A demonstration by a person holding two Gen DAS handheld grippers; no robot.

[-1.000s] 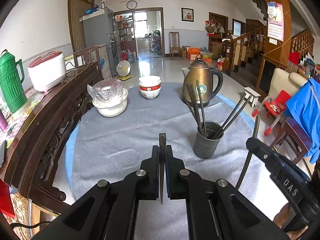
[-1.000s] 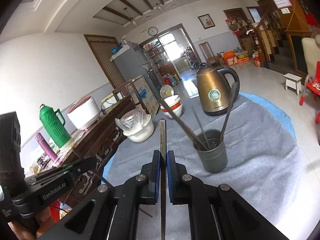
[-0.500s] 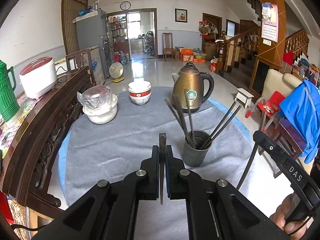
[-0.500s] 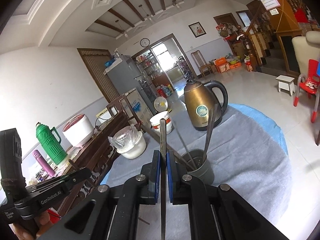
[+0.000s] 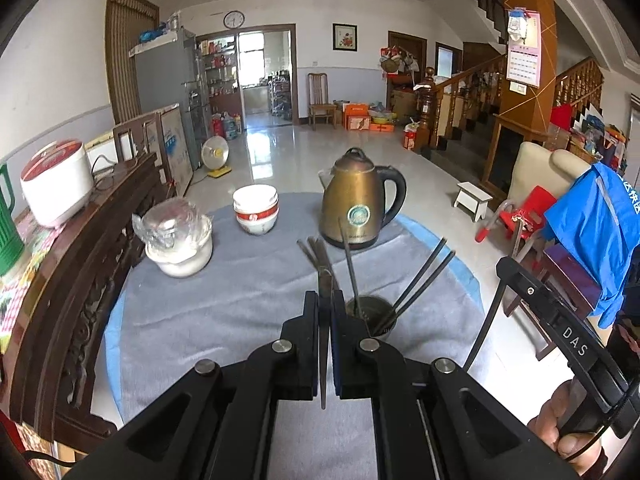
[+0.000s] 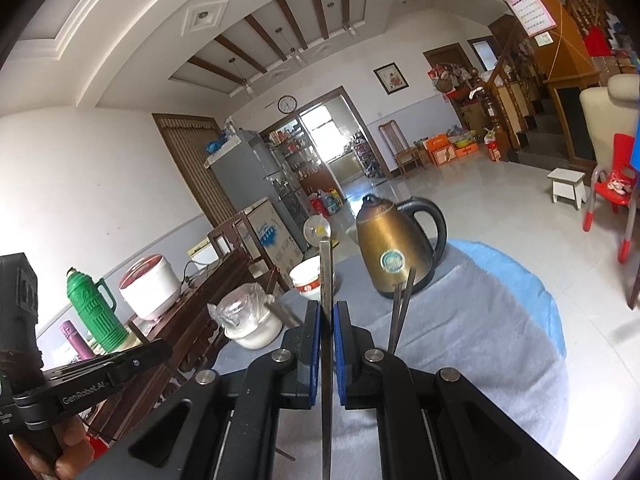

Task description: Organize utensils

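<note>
Nearest the left wrist camera, the left gripper (image 5: pixel 325 300) has its jaws pressed together on a thin dark chopstick (image 5: pixel 323 344) that runs lengthwise between the pads, its tip projecting just past them. At the right edge of that view the right gripper body and the hand (image 5: pixel 560 432) holding it appear, with a chopstick hanging below.

In the right wrist view, the right gripper (image 6: pixel 327 312) is likewise clamped on a flat metal chopstick (image 6: pixel 326 272) — it stands up well beyond the fingertips and extends back toward the camera.

Just beyond the left gripper's fingertips stands the utensil holder (image 5: pixel 374 316), a dark grey cup on the grey cloth (image 5: pixel 240 304) covering the round table (image 5: pixel 460 268). Several chopsticks (image 5: pixel 424 276) stand in it, fanned outward at different angles; in the right wrist view only two of their tips show above the gripper.

Farther back on the cloth, from left to right: a white pot (image 5: pixel 180 248) covered with clear plastic, stacked white-and-red bowls (image 5: pixel 255 208), and a bronze electric kettle (image 5: pixel 358 200) with a black handle.

On the wooden sideboard (image 5: pixel 80 260) to the left sit a white rice cooker (image 5: pixel 56 180) and a green thermos (image 6: pixel 94 312). Beyond lies a tiled floor, a refrigerator and a staircase.
</note>
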